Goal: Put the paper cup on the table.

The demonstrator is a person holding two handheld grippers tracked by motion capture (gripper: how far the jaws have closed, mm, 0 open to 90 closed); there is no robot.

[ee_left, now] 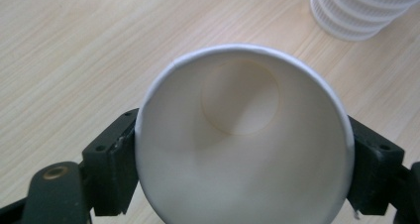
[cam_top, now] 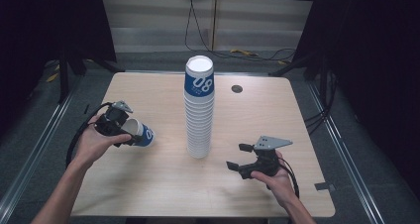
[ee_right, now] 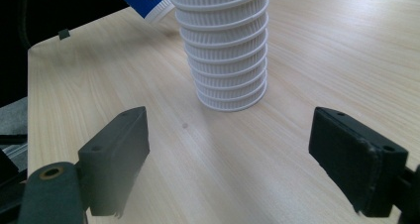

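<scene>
We hold one paper cup [cam_top: 138, 133] in the left gripper [cam_top: 130, 136], its jaws clamped on the cup's sides near the rim, the cup lying level above the table [cam_top: 148, 184] to the left of the stack of cups [cam_top: 199, 110]. The right gripper [cam_top: 238, 156] sits near the stack's base with its jaws spread wide on nothing.

Hazards we judge from here:
- The stack is tall and narrow; a sideways knock from either gripper could topple it.
- Excess squeeze could crease the thin cup wall.
- A tilted cup may catch on the top rim rather than seat.
</scene>
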